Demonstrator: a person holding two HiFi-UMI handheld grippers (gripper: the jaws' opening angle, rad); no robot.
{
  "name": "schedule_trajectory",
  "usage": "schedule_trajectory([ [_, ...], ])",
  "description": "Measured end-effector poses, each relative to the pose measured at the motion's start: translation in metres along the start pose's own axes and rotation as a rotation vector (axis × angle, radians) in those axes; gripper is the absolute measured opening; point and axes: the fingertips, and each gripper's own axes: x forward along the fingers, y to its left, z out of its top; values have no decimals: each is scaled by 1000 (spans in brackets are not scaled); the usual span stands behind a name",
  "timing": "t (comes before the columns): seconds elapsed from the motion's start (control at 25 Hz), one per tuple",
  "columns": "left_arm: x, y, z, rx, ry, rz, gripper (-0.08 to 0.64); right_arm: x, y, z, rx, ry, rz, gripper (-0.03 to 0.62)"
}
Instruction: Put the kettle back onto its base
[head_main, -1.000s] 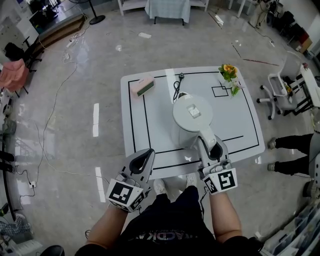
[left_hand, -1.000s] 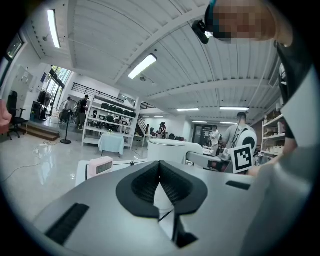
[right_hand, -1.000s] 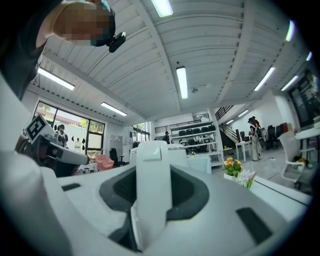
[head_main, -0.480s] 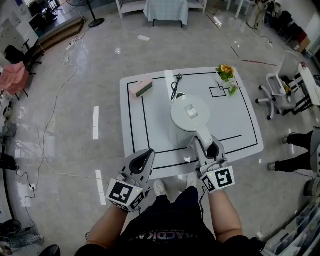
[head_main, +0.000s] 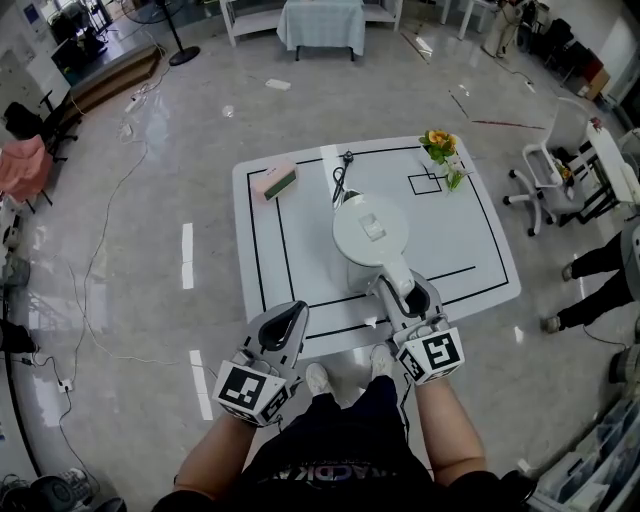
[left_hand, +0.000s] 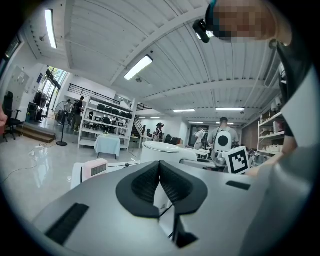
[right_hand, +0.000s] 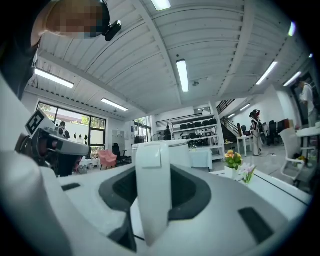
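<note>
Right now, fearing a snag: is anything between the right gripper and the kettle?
Nothing visible: the right gripper has the kettle by its handle. The pink box and the flowers stand well apart from it on the table. No base shows.

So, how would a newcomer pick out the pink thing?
On the white black-lined table, look to the far left corner. There, left of the white kettle, lies a low pink block; its dark side face sets it apart.
</note>
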Motion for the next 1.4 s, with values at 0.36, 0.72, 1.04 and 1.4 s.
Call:
schedule_trajectory([
  [0.36, 4, -16, -3, 23, -9, -73, 6, -30, 3, 11, -57, 28, -28, 164],
  [0.72, 23, -53, 2, 20, -41, -152, 6, -68, -10, 40, -142, 18, -69, 164],
  [1.04, 40, -97, 3, 17, -65, -113, 6, -89, -36, 57, -148, -3, 1, 158],
  [1.4, 50, -160, 0, 43, -60, 40, 5, -127, -74, 67, -141, -29, 128, 67],
])
